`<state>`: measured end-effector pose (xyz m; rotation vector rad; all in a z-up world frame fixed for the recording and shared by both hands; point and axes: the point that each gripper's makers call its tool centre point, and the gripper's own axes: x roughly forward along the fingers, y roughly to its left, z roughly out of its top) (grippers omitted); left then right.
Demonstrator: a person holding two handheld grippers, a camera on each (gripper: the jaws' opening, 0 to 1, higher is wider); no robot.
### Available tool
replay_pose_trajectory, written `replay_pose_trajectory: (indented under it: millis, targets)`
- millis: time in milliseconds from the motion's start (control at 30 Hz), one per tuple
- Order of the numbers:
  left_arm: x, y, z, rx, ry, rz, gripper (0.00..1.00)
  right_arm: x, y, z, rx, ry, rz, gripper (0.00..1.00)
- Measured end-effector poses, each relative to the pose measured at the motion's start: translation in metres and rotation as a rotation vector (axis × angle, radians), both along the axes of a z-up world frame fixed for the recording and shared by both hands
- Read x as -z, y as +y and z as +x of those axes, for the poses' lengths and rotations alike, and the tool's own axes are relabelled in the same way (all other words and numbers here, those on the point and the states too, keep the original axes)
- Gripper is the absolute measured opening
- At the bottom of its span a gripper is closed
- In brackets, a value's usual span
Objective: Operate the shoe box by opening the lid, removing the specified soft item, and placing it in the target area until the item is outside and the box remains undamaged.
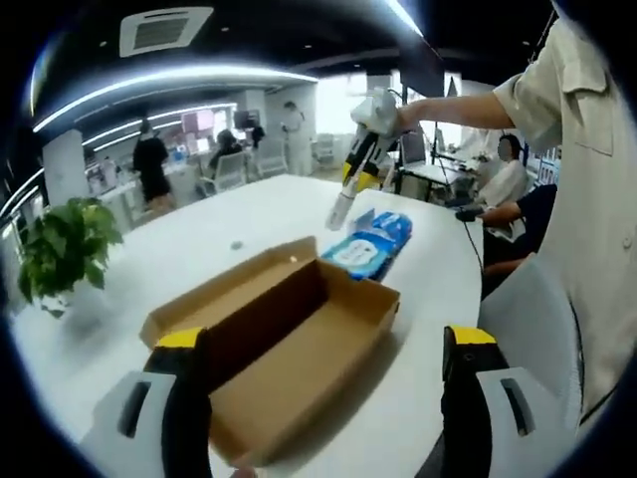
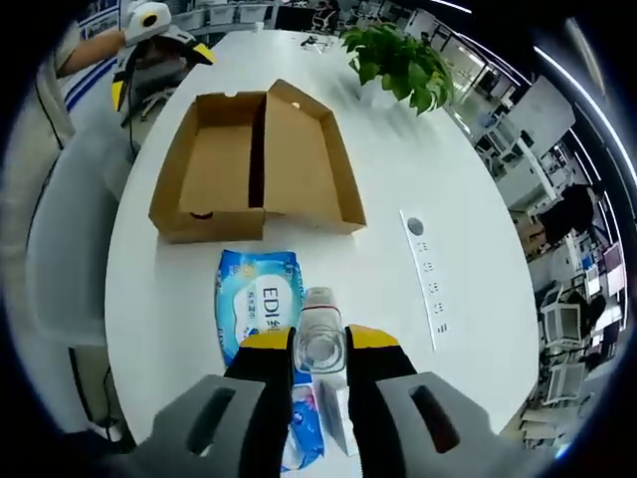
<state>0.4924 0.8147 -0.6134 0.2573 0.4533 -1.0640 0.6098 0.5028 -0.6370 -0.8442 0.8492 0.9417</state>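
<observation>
Cardboard shoe box (image 2: 254, 164) lies open beside blue wipes pack (image 2: 259, 311); right gripper (image 2: 319, 351) clamps a clear bottle (image 2: 319, 337), left gripper (image 1: 323, 344) spread wide.

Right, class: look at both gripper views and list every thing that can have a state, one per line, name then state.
shoe box: open, lid folded flat beside the tray, nothing seen inside
blue wipes pack: out of the box, lying flat on the table
small clear bottle: gripped between the right gripper's jaws
right gripper: shut on the bottle
left gripper: open, holding nothing, just short of the box
</observation>
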Motion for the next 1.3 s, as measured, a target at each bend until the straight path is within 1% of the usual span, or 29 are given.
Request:
replay_pose_trajectory:
  millis: [167, 267, 333, 533, 800, 1000, 1233, 1267, 1300]
  targets:
    - [0.0, 0.01, -0.003, -0.041, 0.008, -0.003, 1.0, 0.01, -0.002, 0.007, -0.013, 0.034, -0.03, 0.17]
    - [-0.002, 0.019, -0.005, -0.071, 0.009, -0.012, 1.0, 0.019, -0.003, 0.01, -0.027, 0.058, -0.059, 0.17]
    - [-0.005, 0.024, -0.004, -0.093, 0.005, -0.019, 1.0, 0.022, -0.003, 0.013, -0.035, 0.062, -0.064, 0.17]
    - [-0.008, 0.036, -0.007, -0.13, 0.001, -0.018, 1.0, 0.035, 0.0, 0.016, -0.047, 0.101, -0.078, 0.17]
    - [-0.004, 0.046, -0.009, -0.161, 0.012, -0.009, 1.0, 0.053, 0.004, 0.022, -0.066, 0.141, -0.096, 0.17]
    - [0.001, 0.052, -0.011, -0.185, 0.024, -0.004, 0.99, 0.062, 0.006, 0.023, -0.073, 0.158, -0.104, 0.17]
    - [0.004, 0.055, -0.01, -0.199, 0.038, -0.007, 0.99, 0.07, 0.007, 0.023, -0.087, 0.176, -0.117, 0.17]
    - [0.004, 0.055, -0.01, -0.199, 0.039, -0.007, 0.98, 0.069, 0.009, 0.024, -0.096, 0.172, -0.109, 0.17]
    - [0.005, 0.055, -0.01, -0.199, 0.04, -0.005, 0.98, 0.068, 0.009, 0.024, -0.088, 0.175, -0.11, 0.17]
